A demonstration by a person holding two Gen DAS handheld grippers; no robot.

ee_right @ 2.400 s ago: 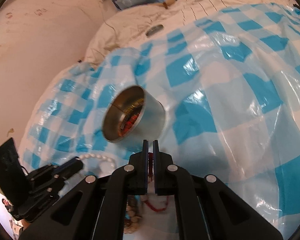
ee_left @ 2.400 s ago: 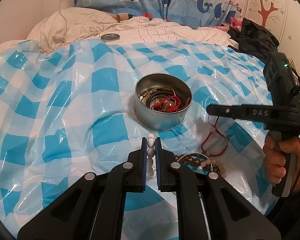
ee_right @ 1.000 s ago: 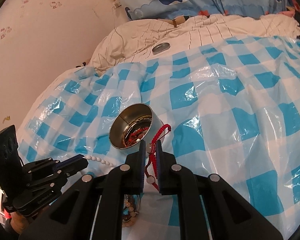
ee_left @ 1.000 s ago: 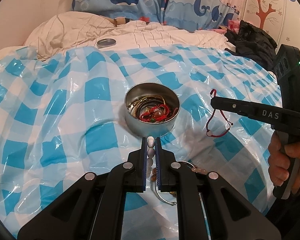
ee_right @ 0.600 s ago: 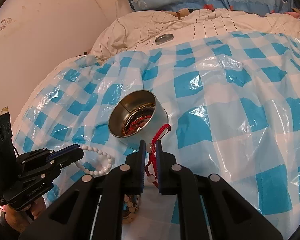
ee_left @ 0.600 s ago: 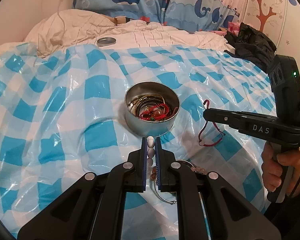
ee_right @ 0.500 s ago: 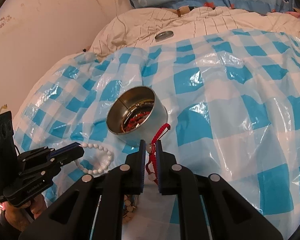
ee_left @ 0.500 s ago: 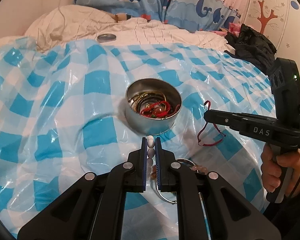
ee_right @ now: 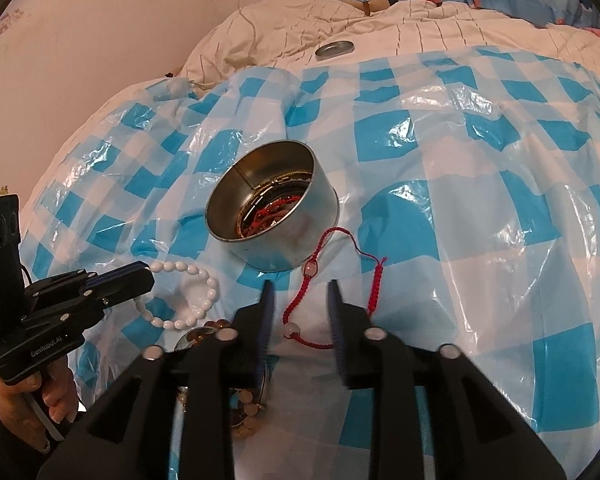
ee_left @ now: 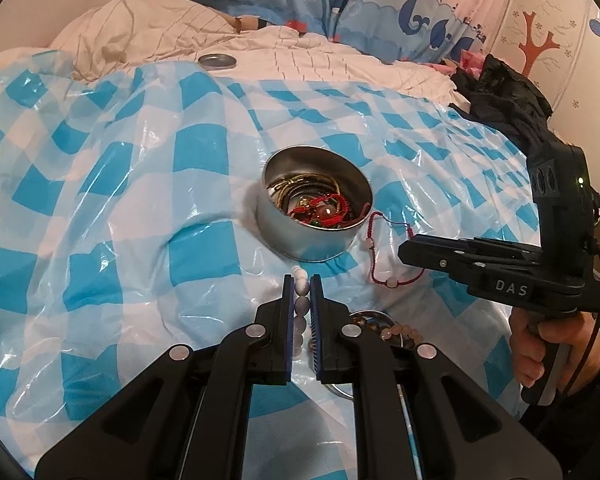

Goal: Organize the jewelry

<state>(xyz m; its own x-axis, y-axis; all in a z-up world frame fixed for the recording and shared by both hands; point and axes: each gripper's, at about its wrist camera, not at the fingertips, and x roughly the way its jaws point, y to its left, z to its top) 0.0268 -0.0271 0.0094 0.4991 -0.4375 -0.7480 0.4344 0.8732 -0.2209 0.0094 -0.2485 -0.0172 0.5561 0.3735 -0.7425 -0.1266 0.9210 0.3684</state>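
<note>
A round metal tin (ee_left: 300, 236) holding red cords and dark bangles stands on the blue-checked plastic sheet. My left gripper (ee_left: 301, 280) is shut on a white bead bracelet (ee_left: 302, 290), just short of the tin; in the right wrist view the bracelet's loop (ee_right: 210, 284) droops from it onto the sheet. My right gripper (ee_right: 300, 286) is opening its jaws. The red cord bracelet (ee_right: 374, 292) lies loose between and beyond them, untouched by the pads, its top loop against the tin's outer wall (ee_right: 300, 236). The red cord bracelet (ee_left: 374, 276) sits right of the tin.
A heap of brown and pink bead bracelets (ee_left: 384, 328) lies under both grippers. The tin's lid (ee_left: 217, 61) rests far back on the white quilt. Black clothing (ee_left: 504, 96) is piled at the right. A person's hand (ee_left: 540, 356) grips the right handle.
The right jaws have spread apart and the red cord bracelet has slipped out of them onto the sheet beside the tin. The left gripper still clamps the white beads.
</note>
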